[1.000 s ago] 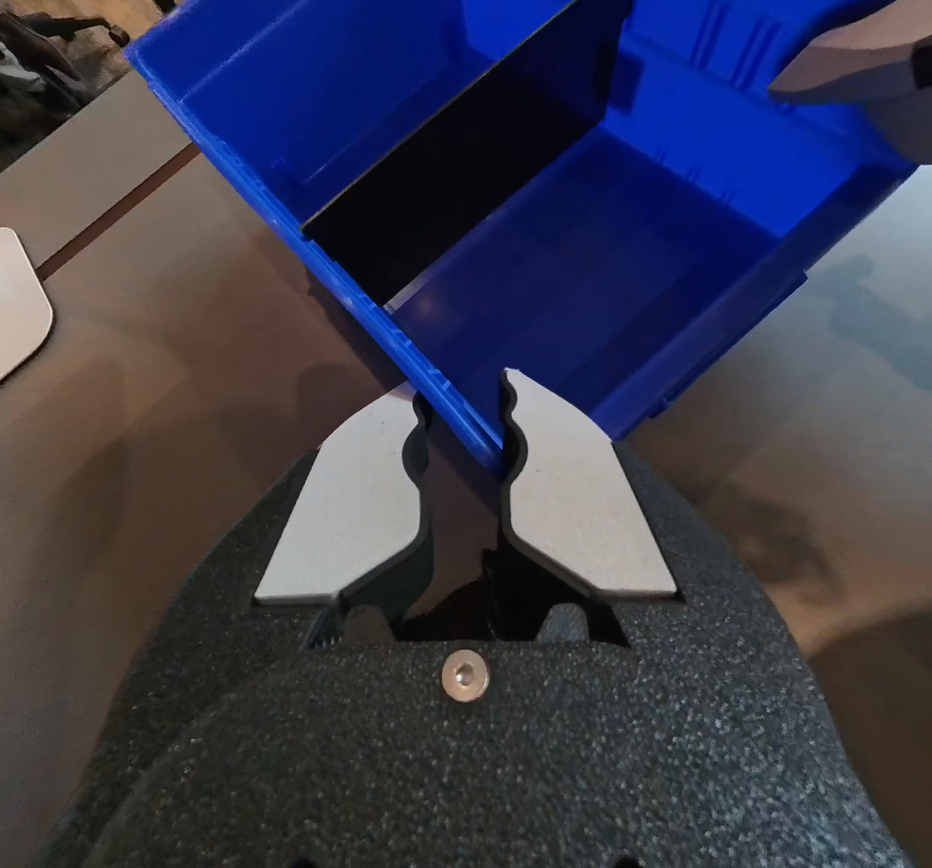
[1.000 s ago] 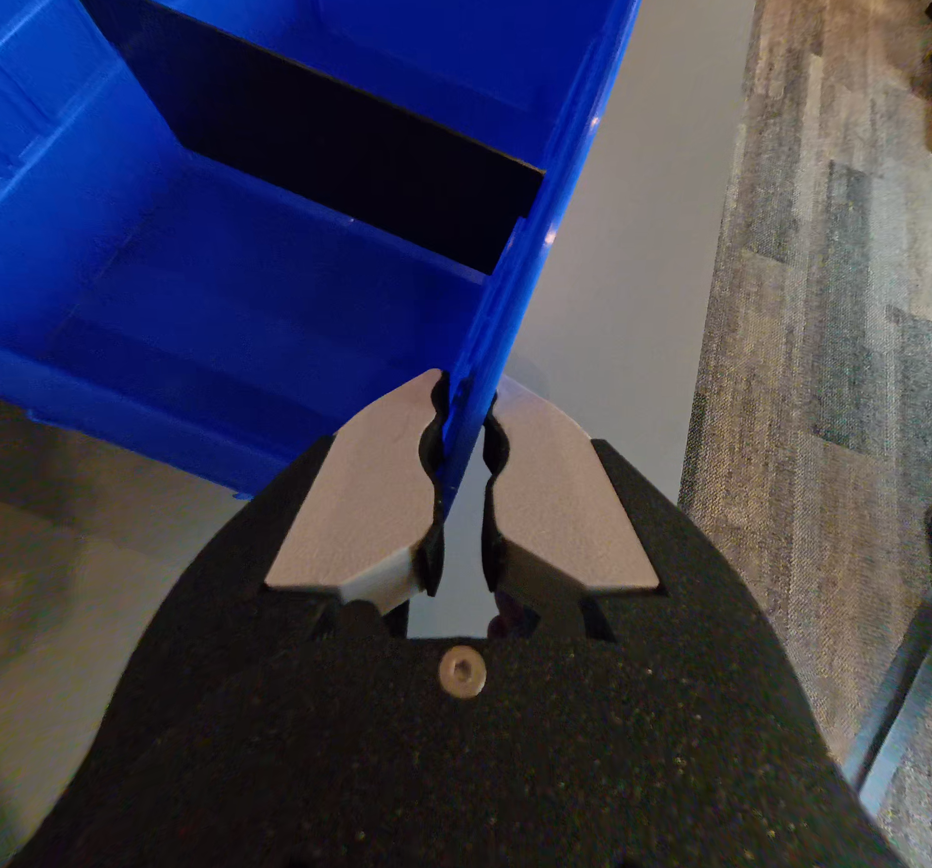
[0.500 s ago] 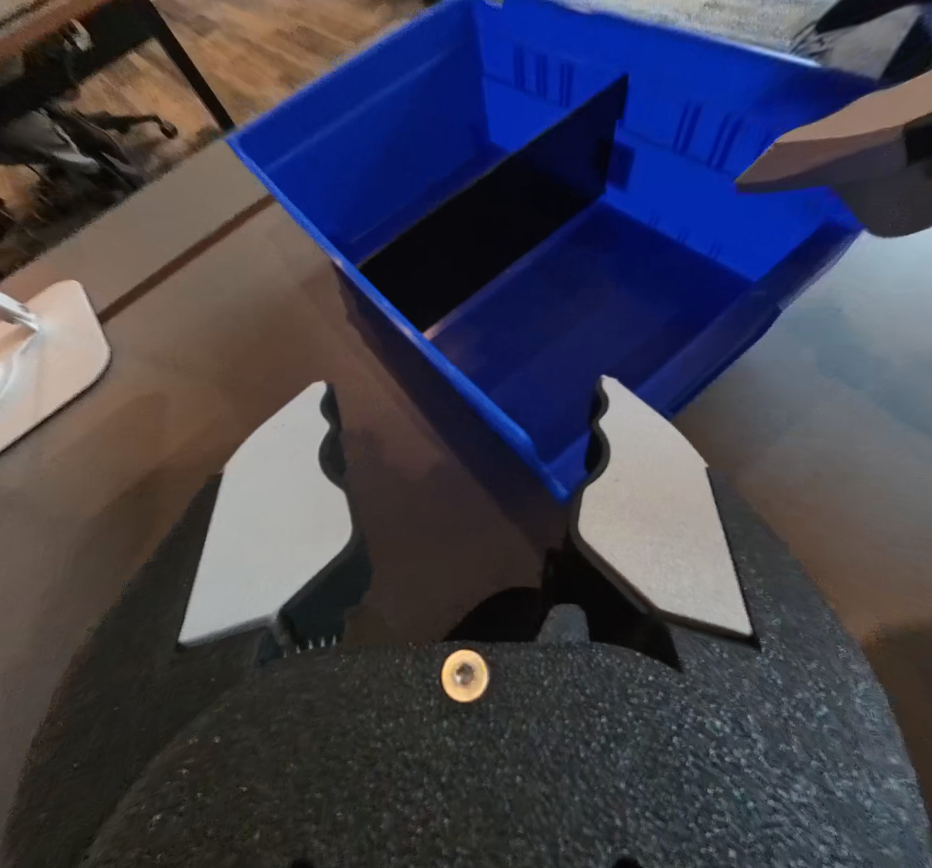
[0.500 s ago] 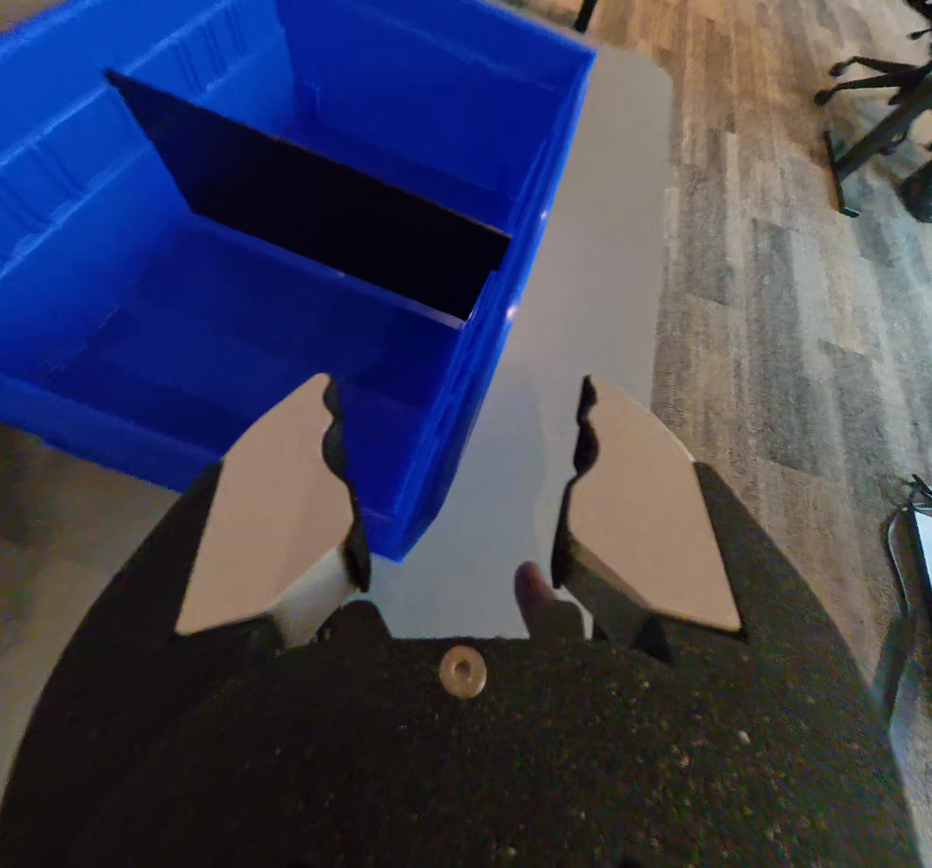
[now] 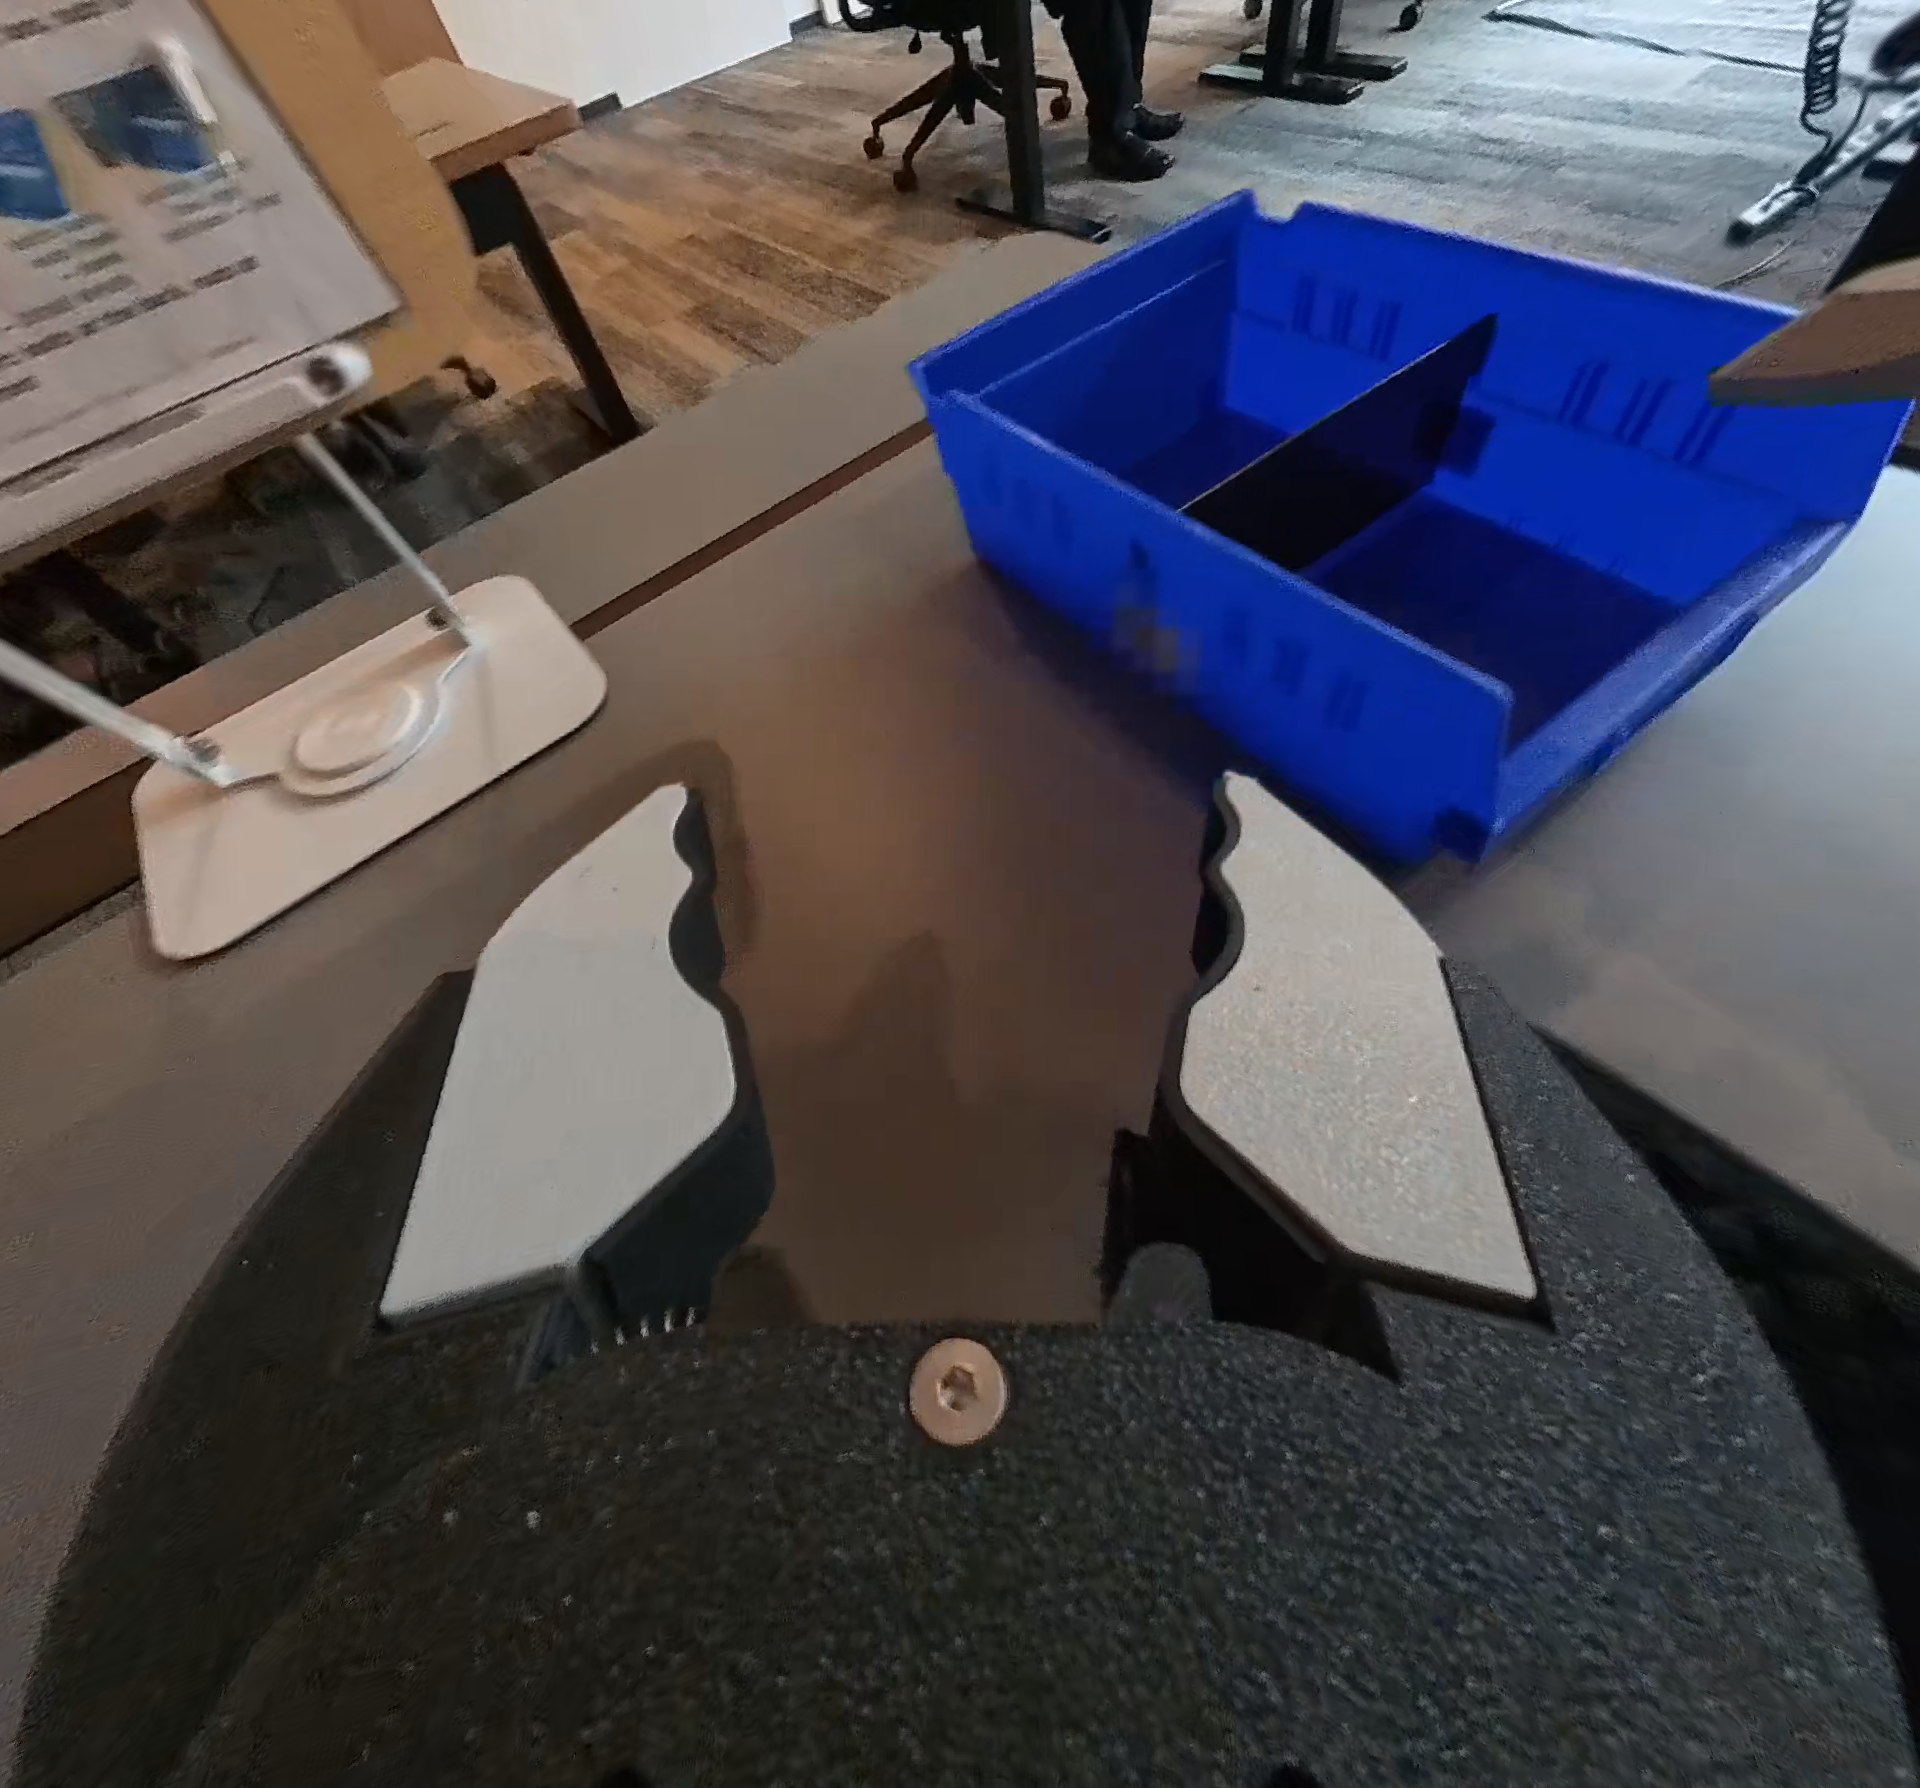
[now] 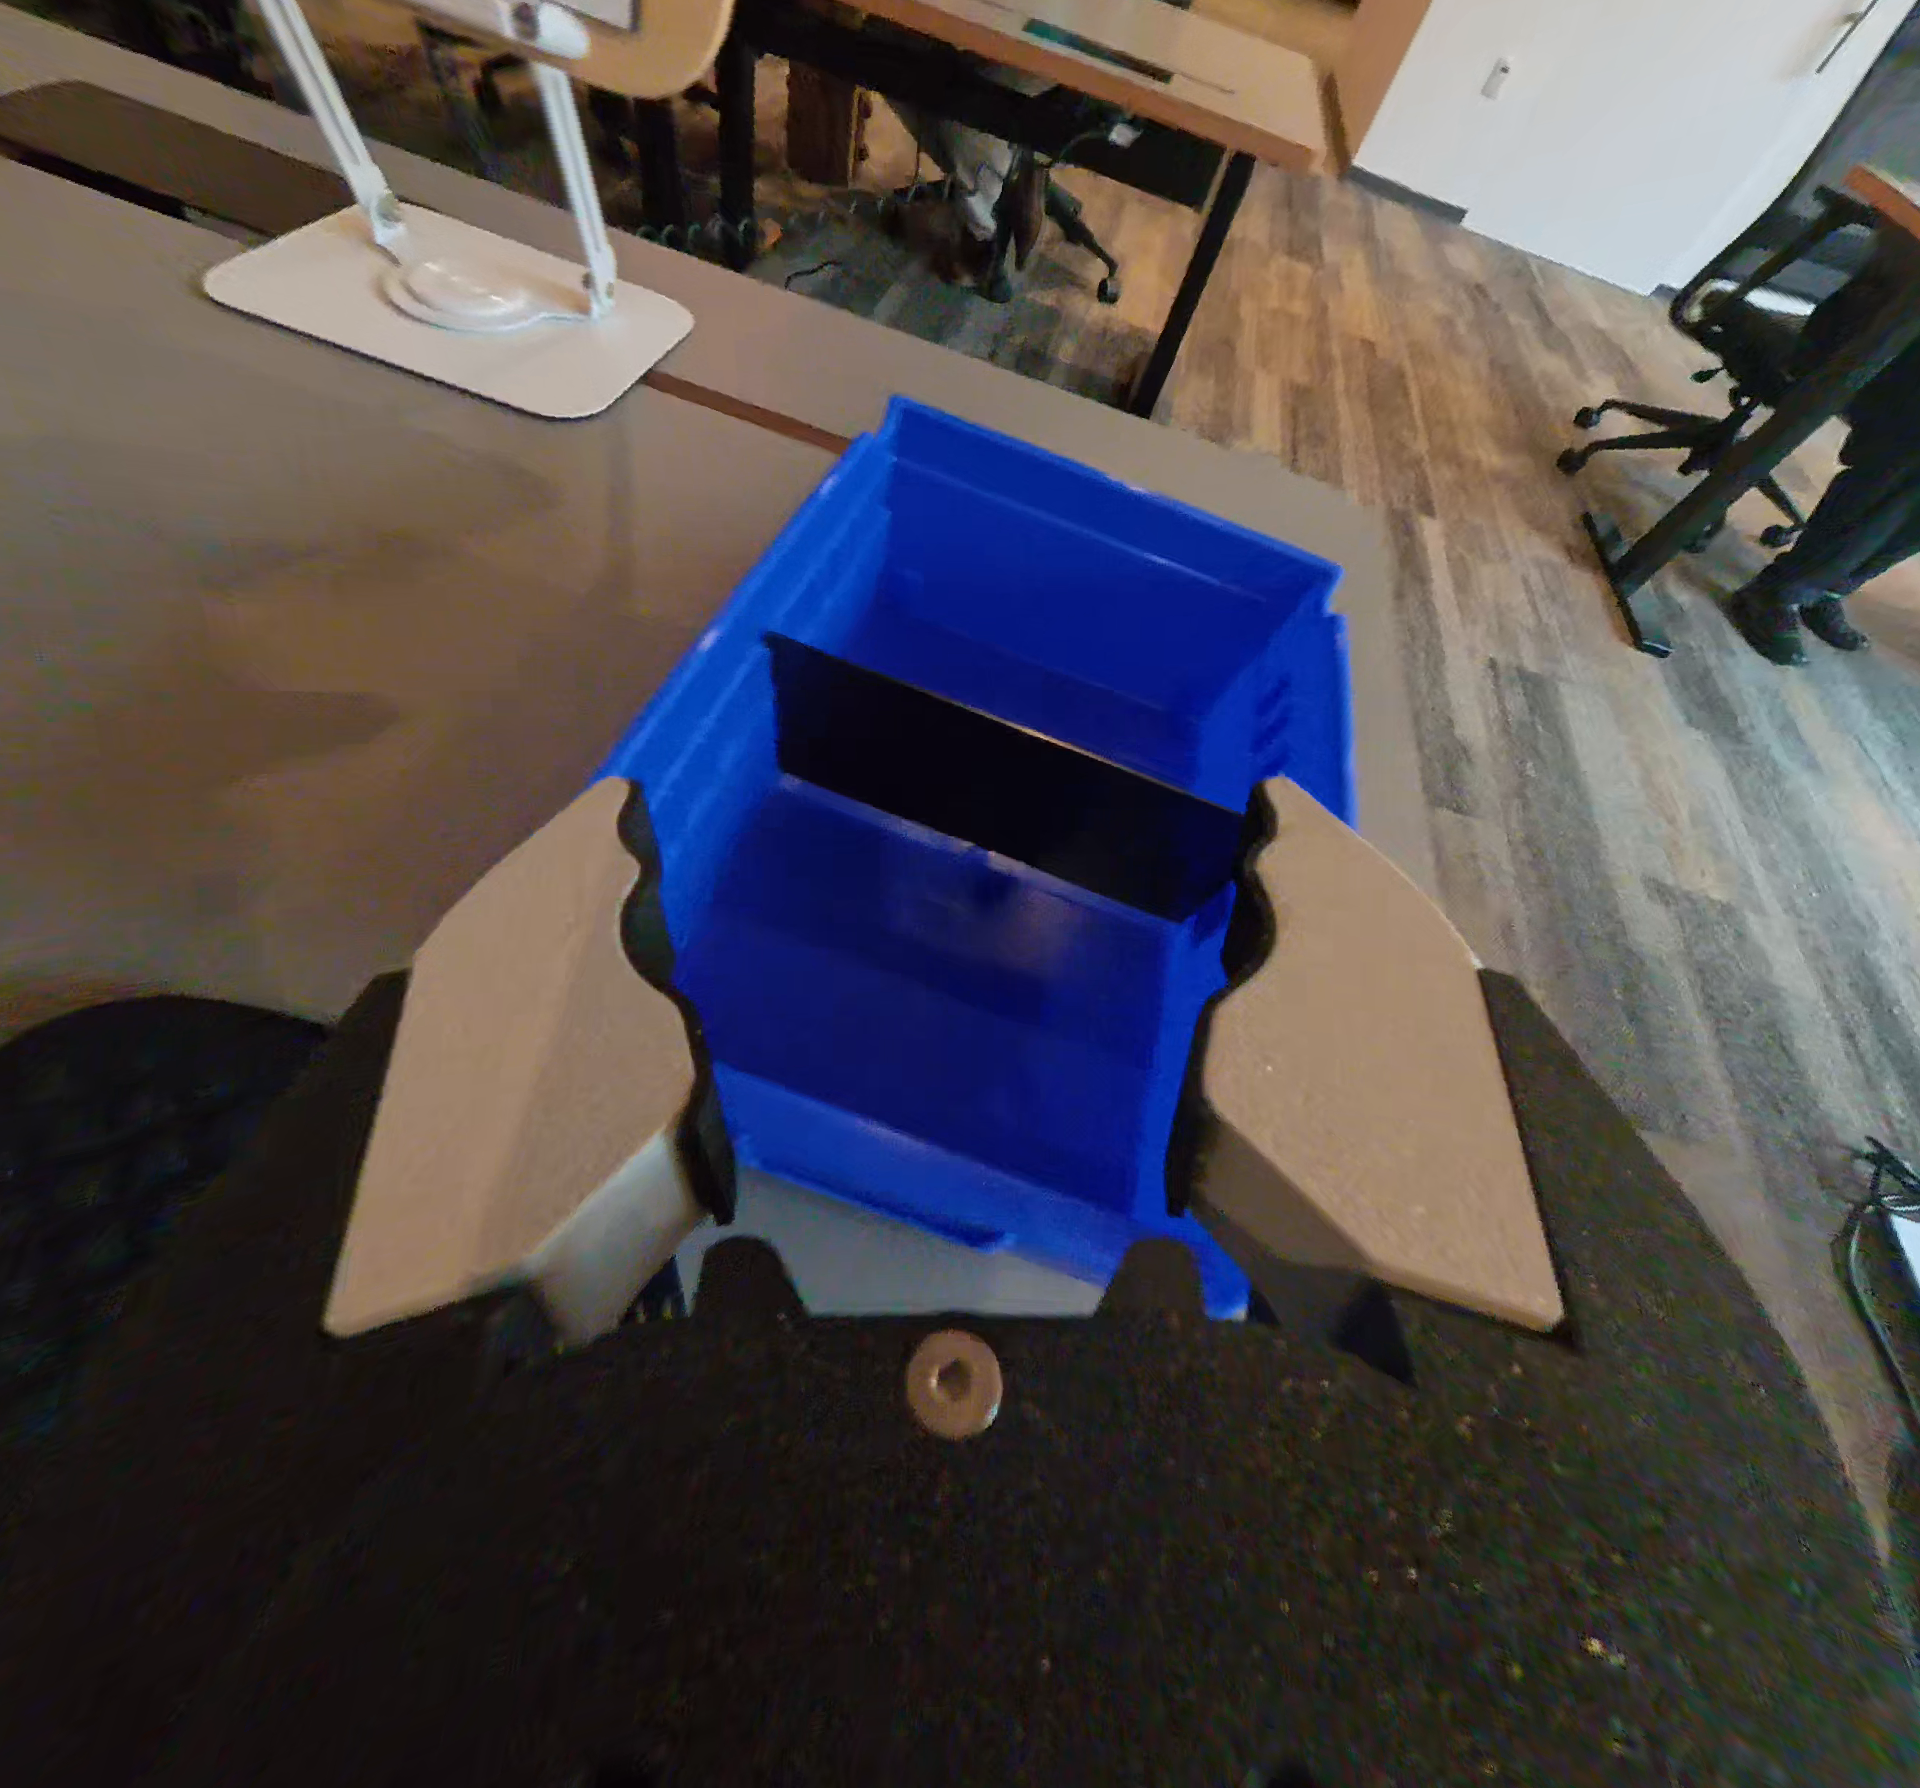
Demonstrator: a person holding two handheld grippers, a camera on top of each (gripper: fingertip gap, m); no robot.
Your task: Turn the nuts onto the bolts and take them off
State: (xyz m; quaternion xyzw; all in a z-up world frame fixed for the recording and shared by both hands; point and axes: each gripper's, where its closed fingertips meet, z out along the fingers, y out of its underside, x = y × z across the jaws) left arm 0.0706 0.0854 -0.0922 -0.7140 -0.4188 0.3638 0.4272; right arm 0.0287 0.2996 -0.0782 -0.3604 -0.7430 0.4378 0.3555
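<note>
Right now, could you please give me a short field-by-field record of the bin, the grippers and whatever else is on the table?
bin: blue bin resting on the grey table, not held
divider: one black divider upright across the bin, making two compartments
bin contents: both compartments look empty; no nuts or bolts in view
left gripper: left gripper open, short of the bin, holding nothing
right gripper: right gripper open above the bin, holding nothing
other item: white stand on the table, apart from the bin
</note>
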